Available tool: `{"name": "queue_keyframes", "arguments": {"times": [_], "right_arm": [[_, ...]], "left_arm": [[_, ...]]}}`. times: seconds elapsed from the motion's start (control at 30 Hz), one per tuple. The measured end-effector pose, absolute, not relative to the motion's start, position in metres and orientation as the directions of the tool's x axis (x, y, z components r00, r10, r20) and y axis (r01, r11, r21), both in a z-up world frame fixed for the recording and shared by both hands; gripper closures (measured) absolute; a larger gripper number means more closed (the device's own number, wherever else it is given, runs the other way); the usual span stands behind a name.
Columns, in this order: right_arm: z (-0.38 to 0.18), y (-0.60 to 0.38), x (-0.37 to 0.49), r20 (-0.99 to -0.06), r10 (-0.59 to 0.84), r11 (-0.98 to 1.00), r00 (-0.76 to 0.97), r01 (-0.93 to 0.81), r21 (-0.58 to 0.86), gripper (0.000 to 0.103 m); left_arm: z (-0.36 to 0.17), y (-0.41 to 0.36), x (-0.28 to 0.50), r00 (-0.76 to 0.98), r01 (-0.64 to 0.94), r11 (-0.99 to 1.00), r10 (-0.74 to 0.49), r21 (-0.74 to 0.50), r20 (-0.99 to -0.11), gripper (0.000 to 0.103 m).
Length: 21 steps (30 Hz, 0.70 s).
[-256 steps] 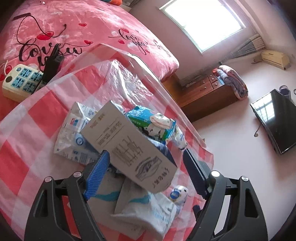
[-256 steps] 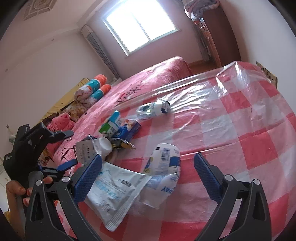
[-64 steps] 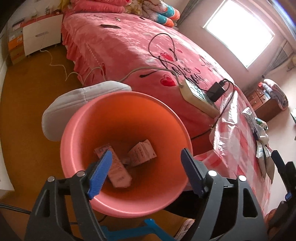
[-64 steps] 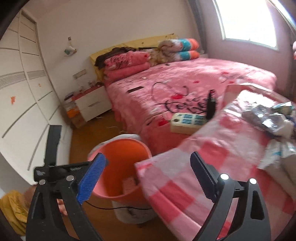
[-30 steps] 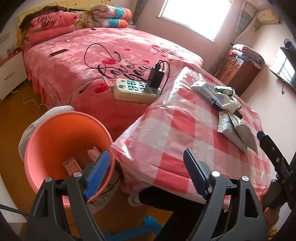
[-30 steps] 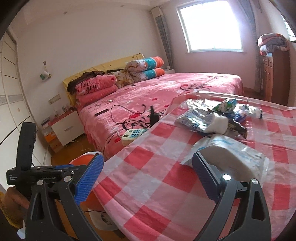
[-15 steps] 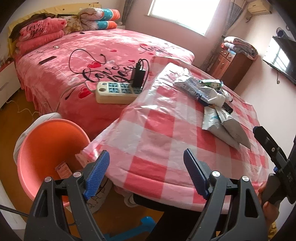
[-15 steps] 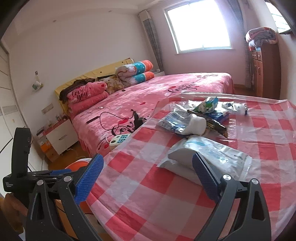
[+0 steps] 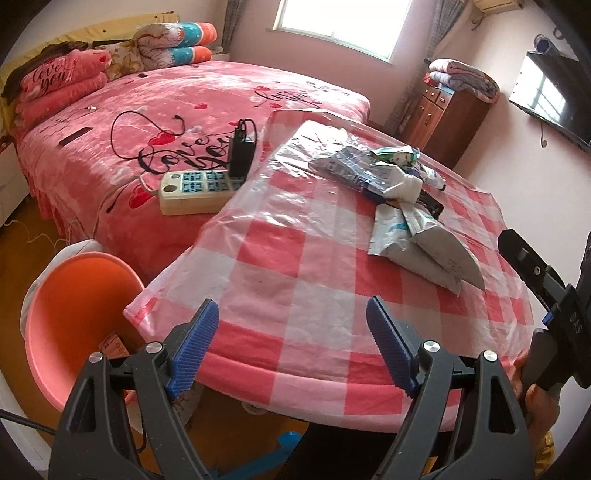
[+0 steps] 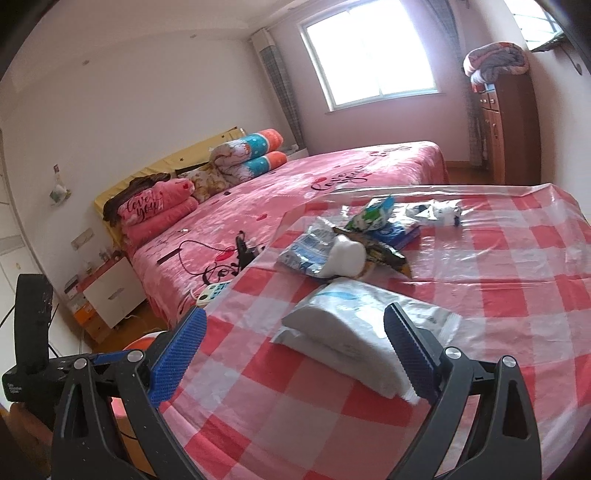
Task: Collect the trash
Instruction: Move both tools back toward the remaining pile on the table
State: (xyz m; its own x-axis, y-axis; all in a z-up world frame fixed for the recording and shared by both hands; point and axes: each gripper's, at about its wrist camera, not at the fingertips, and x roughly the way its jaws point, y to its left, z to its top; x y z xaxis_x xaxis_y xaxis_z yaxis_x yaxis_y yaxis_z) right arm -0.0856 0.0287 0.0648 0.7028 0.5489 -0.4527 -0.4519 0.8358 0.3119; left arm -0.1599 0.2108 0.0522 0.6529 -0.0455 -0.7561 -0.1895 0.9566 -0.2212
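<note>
- The left tool [image 9: 291,347] hangs released and empty over the near edge of the checkered tabletop [image 9: 295,258].
- The orange bin [image 9: 70,314] stands on the floor below and to its left.
- The right tool [image 10: 295,350] is also released, holding nothing.
- A flat white wrapper [image 10: 354,332] lies on the tabletop just ahead, between its fingers.
- More trash [image 10: 351,240] is piled farther back.

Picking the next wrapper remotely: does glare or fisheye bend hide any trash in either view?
Left wrist: sheen on the clear plastic table cover, white packets readable, window blown out. Right wrist: glare streaks near the crumpled wrappers; edges bend strongly.
</note>
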Motion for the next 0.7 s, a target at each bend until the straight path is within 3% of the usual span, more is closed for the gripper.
{"name": "queue_keyframes", "arguments": {"times": [0.7], "right_arm": [[0.051, -0.057, -0.05, -0.484, 0.46, 0.864, 0.745, -0.251, 0.436, 0.008]], "left_arm": [[0.056, 0.142, -0.121, 0.64, -0.062, 0.978, -0.116, -0.201, -0.759, 0.02]]}}
